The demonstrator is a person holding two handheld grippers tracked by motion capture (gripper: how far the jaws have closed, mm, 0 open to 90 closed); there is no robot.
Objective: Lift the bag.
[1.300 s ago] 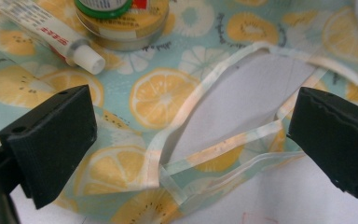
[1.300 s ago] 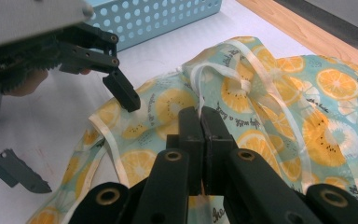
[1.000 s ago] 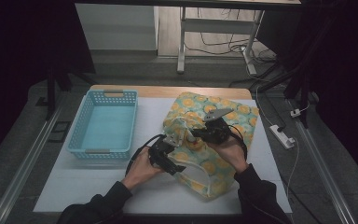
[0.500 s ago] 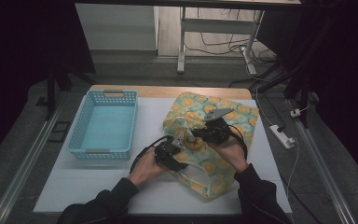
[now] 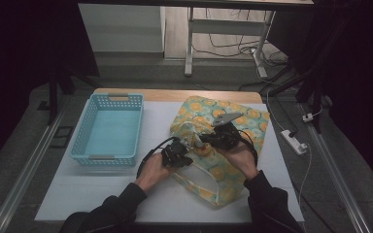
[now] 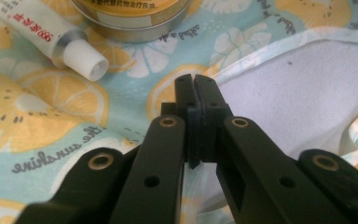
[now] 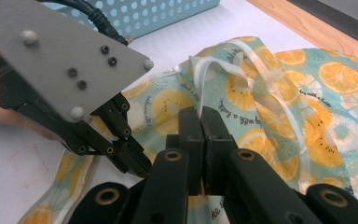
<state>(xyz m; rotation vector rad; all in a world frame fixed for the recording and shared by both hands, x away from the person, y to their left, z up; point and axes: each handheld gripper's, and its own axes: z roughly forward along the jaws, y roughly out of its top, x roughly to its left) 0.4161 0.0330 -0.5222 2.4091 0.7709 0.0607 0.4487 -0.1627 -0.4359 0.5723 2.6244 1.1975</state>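
A bag printed with orange and lemon slices lies flat on the white table. My left gripper sits at the bag's near left edge. In the left gripper view its jaws have just been closing and now stand shut on the bag's rim, where print meets the pale lining. My right gripper is just behind it, shut on the bag's clear strap handle. The left gripper also appears at the left of the right gripper view. A white-capped tube and a round tin lie on the print.
A light blue plastic basket stands empty on the left half of the table. A power strip and cables lie on the floor to the right. A table frame stands beyond the far edge.
The left hand has edged right and forward to the bag's rim, and its jaws have shut there. The right hand has stayed in place with the strap.
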